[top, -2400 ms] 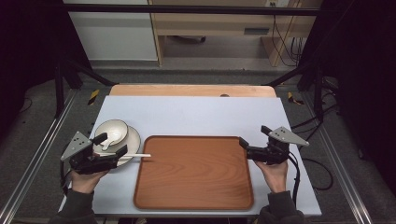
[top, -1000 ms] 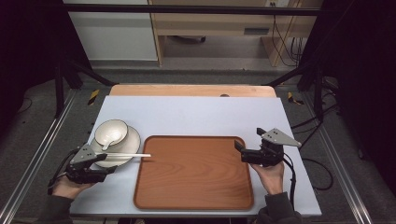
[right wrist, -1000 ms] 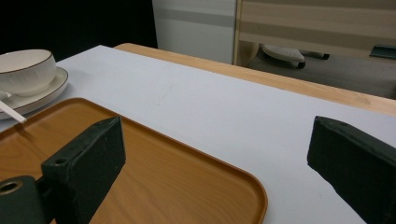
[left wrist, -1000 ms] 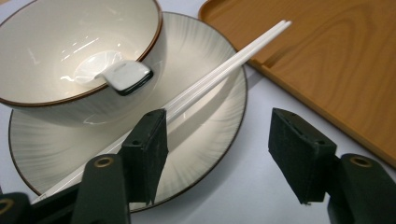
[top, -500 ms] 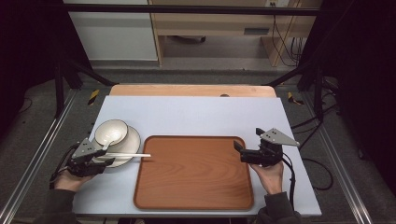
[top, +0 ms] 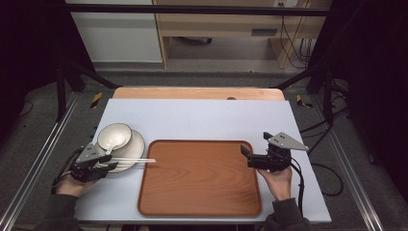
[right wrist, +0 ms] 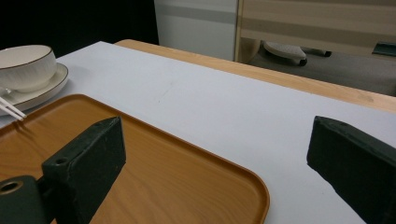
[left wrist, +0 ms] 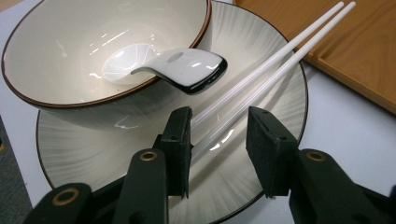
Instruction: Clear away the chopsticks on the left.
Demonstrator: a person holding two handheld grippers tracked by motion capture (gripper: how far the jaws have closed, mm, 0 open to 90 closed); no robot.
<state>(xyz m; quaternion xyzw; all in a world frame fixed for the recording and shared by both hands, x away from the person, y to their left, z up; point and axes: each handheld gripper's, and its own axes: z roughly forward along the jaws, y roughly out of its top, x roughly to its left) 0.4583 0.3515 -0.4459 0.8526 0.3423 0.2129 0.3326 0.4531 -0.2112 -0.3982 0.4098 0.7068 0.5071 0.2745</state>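
A cream bowl (top: 114, 136) with a white spoon (left wrist: 187, 67) in it sits on a ribbed plate (top: 137, 144) at the table's left. Two white chopsticks (top: 137, 161) lie across the plate's near side, their tips over the edge of the wooden tray (top: 199, 178). My left gripper (top: 111, 166) is low over the plate, and its jaws have just been closing. The chopsticks (left wrist: 280, 56) run between the jaws, with a gap still showing beside the right pad. My right gripper (top: 246, 154) hovers wide open at the tray's right edge with nothing between its jaws (right wrist: 215, 154).
The tray (right wrist: 154, 177) lies bare in the middle of the pale blue table top (top: 202, 115). A wooden strip (top: 197, 93) borders the table's far edge. Metal rails and cables run along both sides.
My left gripper has dropped from above the plate to its near rim, and its jaws have narrowed around the chopsticks. The right gripper has edged slightly left, then held still.
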